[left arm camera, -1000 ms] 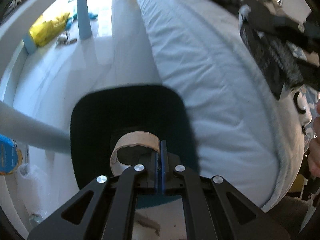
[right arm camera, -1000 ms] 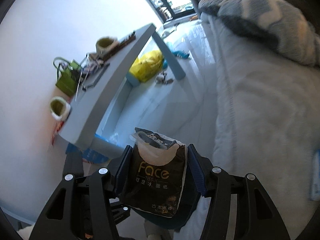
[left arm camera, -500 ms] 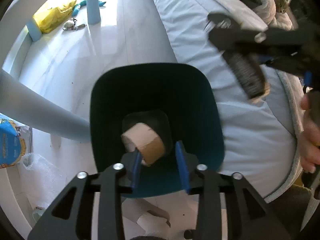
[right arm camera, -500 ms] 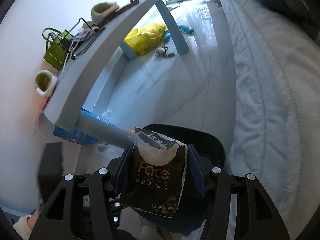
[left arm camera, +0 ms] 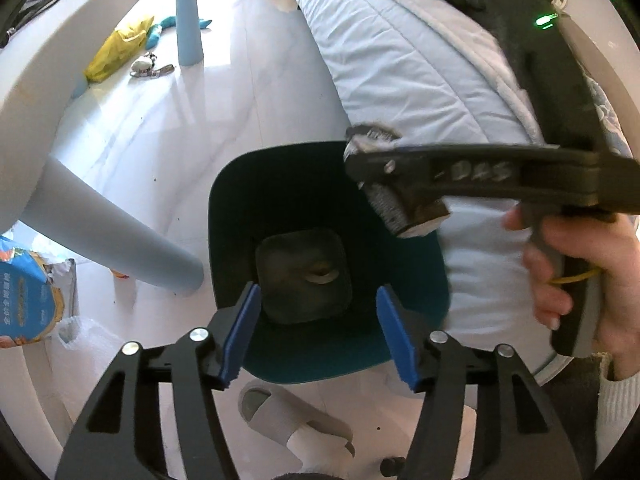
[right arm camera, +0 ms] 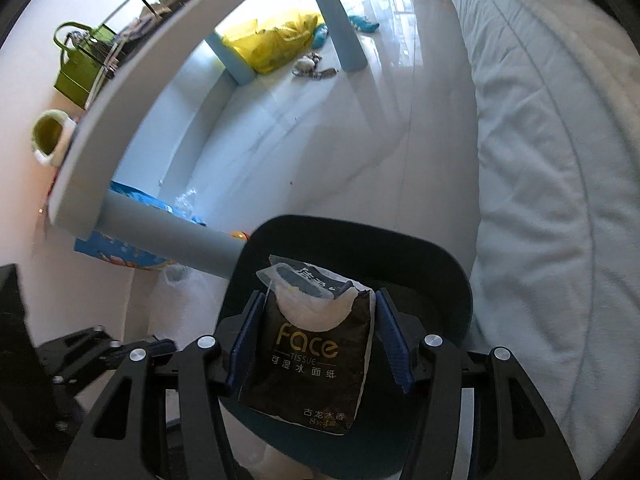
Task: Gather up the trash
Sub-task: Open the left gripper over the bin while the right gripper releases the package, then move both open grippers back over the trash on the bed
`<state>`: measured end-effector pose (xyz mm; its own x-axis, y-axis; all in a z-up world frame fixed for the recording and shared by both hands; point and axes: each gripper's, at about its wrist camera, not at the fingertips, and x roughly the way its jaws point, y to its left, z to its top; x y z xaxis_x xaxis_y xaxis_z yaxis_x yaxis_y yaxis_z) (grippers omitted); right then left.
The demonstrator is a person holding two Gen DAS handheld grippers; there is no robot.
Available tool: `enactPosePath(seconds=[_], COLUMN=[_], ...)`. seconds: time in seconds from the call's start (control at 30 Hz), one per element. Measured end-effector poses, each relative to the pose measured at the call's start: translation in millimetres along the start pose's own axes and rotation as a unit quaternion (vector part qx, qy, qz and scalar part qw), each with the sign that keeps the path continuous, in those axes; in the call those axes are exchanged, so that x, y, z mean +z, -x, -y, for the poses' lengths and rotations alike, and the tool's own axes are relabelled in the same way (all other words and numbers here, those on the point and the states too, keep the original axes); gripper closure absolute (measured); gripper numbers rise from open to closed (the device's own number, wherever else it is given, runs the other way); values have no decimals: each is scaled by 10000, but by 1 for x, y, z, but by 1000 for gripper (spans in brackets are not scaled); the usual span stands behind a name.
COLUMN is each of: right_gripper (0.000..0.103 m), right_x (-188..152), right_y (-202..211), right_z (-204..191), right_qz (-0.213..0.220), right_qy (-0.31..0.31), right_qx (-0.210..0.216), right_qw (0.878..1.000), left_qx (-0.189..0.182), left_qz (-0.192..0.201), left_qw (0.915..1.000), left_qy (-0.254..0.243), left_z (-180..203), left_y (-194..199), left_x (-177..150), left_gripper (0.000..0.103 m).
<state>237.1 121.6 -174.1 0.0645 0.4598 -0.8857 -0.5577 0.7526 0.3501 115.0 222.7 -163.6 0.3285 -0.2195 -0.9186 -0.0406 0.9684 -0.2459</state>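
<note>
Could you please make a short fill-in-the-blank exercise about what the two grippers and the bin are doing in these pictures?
1. The left gripper is ____ and holds nothing.
2. The right gripper is shut on a black ____ pack.
3. Both grippers hang above a dark ____ bin.
4. Beside the bin on the floor lies a grey ____.

Missing words: open; tissue; teal; slipper

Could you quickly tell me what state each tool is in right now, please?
Left tool: open, empty, above the bin.
Right tool: closed on the tissue pack.
</note>
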Motion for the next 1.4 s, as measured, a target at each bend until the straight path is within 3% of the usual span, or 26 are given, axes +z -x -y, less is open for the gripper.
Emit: enactPosePath(seconds=[0.27,0.47,0.67,0.77,0.93,1.13,1.3,1.4], right_gripper=[46,46,45,38,33,31,25,22], right_x=[-7,-15,-29,-35,-48,-54,-57,-58], right_y=[-28,-43,-48,-45,-28,4,40,61], right_z=[-3,-9,-17,-21,-27,-37,-40,-42], right_qz=[-324,-531,-665,-662,-469,-71,386,663], right_qy=[86,287,510,624,737,994,1152,1229], right_qx=[-297,-460,-615,-661,-525,-424,-256,-199], right_qw=[9990,9971,9946,9937,9948,9941,9923,9900], left_qx=[261,365,492,591,793,611,792,744], left_qz=[629,1209,1866,2172,2564,2798,2915,2976], left_qw=[9974,9917,9807,9740,9631,9581,9533,9517], left_qy=[-244,-254,-311,-265,-177,53,68,101], left_z=[4,7,17,21,26,32,44,50], left_y=[34,65,98,114,136,153,158,161], left_x=[5,13,22,22,22,30,32,33], left_gripper=[55,54,51,46,39,29,9,8])
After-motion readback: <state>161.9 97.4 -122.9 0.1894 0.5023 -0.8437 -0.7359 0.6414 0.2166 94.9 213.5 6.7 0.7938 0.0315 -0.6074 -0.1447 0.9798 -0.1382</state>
